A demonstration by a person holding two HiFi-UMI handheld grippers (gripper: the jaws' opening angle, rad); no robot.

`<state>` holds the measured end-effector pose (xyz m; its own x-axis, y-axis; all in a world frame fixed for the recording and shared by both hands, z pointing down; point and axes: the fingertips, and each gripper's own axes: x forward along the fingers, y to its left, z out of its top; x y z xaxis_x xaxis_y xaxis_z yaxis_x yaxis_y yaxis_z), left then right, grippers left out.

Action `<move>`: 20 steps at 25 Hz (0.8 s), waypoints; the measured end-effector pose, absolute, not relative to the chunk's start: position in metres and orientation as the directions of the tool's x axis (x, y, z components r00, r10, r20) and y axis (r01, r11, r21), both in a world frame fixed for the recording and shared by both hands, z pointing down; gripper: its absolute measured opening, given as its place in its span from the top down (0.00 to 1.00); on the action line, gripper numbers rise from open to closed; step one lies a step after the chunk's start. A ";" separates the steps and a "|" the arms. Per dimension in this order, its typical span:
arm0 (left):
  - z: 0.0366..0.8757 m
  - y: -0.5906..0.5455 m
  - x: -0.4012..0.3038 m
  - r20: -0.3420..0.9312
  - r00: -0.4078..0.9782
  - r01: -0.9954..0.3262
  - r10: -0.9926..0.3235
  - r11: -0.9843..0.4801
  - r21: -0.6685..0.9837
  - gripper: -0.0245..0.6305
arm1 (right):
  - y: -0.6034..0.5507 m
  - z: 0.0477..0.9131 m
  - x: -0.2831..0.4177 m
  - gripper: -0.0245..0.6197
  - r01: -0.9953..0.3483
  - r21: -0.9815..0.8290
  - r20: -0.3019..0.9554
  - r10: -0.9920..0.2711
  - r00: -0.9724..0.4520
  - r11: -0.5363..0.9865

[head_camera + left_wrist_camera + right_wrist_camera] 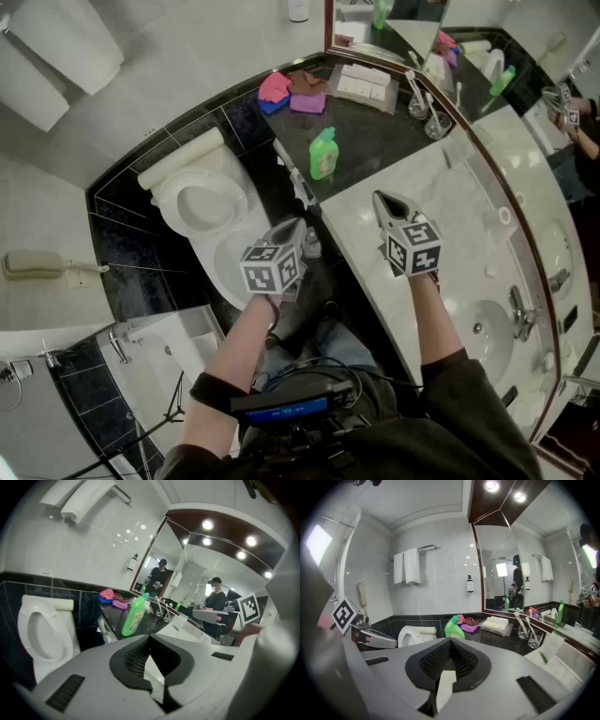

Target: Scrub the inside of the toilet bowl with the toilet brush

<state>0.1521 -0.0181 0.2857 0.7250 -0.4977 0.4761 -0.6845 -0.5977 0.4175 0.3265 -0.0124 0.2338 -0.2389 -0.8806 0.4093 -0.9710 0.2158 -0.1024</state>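
The white toilet (201, 202) stands with its lid up against the black tiled wall, left of the counter; it also shows in the left gripper view (43, 633) and the right gripper view (412, 634). A slim white thing (296, 180) stands between the toilet and the counter; I cannot tell whether it is the brush. My left gripper (289, 228) hangs over the gap beside the toilet, shut and empty (149, 638). My right gripper (383, 200) is over the counter's near edge, shut with nothing in it (450, 641).
A green bottle (323, 153) stands on the dark counter (375, 141), with coloured cloths (291, 91) behind it and glasses holding toothbrushes (427, 112) by the mirror. A basin (487, 328) lies at the right. A wall phone (33, 264) hangs at the left.
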 end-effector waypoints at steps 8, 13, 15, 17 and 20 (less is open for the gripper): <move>0.279 -0.034 0.021 0.463 0.550 -0.835 -0.695 -0.470 0.286 0.96 | -0.043 0.235 0.201 0.95 -0.907 -0.128 0.397 -0.818 -0.417 0.401; 0.272 -0.026 -0.068 0.465 0.414 -0.910 -0.783 -0.367 0.193 0.96 | -0.050 0.234 0.119 0.95 -0.839 -0.155 0.386 -0.750 -0.537 0.521; 0.269 -0.021 -0.104 0.470 0.353 -0.935 -0.809 -0.330 0.134 0.96 | -0.050 0.236 0.087 0.95 -0.811 -0.165 0.388 -0.719 -0.576 0.561; 0.265 -0.014 -0.139 0.462 0.294 -0.954 -0.837 -0.288 0.086 0.96 | -0.047 0.239 0.055 0.95 -0.786 -0.170 0.391 -0.691 -0.608 0.595; 0.259 -0.003 -0.186 0.447 0.220 -0.974 -0.867 -0.219 0.055 0.96 | -0.040 0.239 0.011 0.95 -0.746 -0.184 0.391 -0.649 -0.653 0.640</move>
